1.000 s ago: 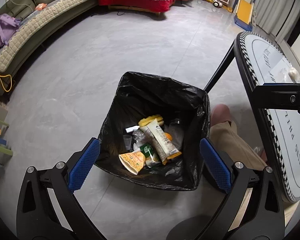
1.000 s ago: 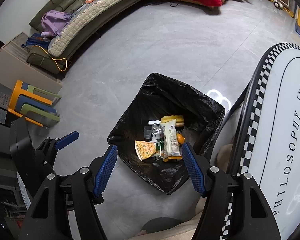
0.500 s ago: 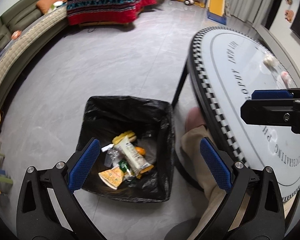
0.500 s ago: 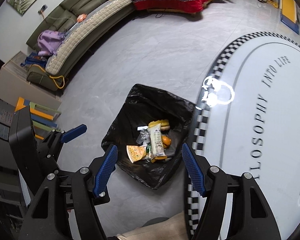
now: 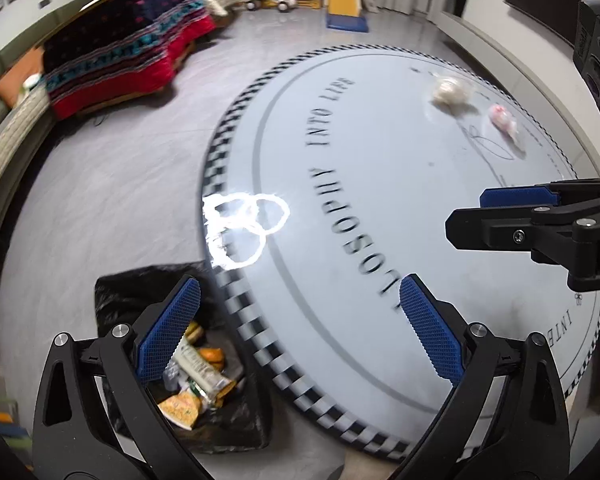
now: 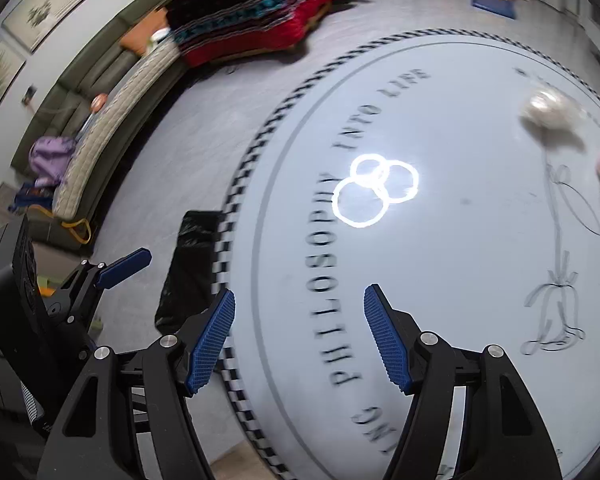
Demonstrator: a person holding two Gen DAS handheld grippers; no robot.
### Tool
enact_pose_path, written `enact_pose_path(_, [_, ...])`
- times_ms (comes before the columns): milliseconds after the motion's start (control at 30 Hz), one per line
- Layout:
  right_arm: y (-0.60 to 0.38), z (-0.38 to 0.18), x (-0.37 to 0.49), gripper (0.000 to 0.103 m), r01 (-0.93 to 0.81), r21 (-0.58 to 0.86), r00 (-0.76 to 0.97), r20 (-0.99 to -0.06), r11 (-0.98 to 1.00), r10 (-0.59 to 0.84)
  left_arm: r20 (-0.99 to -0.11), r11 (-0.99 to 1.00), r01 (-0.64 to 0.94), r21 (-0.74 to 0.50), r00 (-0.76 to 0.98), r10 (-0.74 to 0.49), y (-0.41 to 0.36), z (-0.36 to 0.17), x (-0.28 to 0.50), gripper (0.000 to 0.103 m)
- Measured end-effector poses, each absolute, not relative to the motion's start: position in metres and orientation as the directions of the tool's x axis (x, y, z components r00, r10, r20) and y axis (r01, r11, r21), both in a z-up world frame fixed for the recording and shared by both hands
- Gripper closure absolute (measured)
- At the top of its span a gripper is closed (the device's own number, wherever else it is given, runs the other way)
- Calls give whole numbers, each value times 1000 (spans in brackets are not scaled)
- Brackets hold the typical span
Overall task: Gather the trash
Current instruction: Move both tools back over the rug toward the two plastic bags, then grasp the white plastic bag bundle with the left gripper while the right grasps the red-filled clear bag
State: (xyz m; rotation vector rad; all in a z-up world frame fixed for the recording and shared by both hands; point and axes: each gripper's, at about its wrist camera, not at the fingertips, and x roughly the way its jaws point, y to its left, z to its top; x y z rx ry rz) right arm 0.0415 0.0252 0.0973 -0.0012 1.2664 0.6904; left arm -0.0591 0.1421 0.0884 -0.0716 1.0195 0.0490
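While both grippers hang tilted down over it, the round worktop [image 5: 364,184] fills most of each view: a pale grey top with a black-and-white checkered rim, printed lettering and a bright ring-shaped lamp glare. Grey floor [image 5: 112,168] spreads beyond it, with a long sofa [image 6: 112,92] along the wall and a red patterned blanket [image 5: 128,56] draped nearby.

Beside the worktop's near edge stands the black trash bag [image 5: 136,292], open at the top, with snack wrappers [image 5: 196,376] lying inside. In the left wrist view it sits low and left, partly behind the left finger of the left gripper [image 5: 300,332]; the jaws are spread wide with nothing between them. In the right wrist view only a strip of the bag shows past the checkered rim.

The right gripper [image 6: 300,336] is over the lettering, jaws likewise parted and empty.

Two pieces of trash lie on the far side of the worktop, well apart from both pairs of jaws. A crumpled white wad [image 5: 450,90], perhaps tissue or plastic, lies farther away, and a small pinkish wrapper [image 5: 502,118] lies just beside it, nearer the rim. Both are blurred, so their material cannot be told. In the right wrist view they sit at the upper right edge.
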Motion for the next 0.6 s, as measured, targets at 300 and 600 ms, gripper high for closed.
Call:
enact_pose_path(300, [-65, 89, 102, 35, -330, 326, 202, -892, 886, 404, -864, 996, 77, -41, 498, -74, 67, 80, 21, 6])
enact_pose_path(600, [-136, 85, 177, 35, -213, 257, 271, -912, 943, 309, -871, 985, 162, -65, 472, -135, 13, 71, 105, 6])
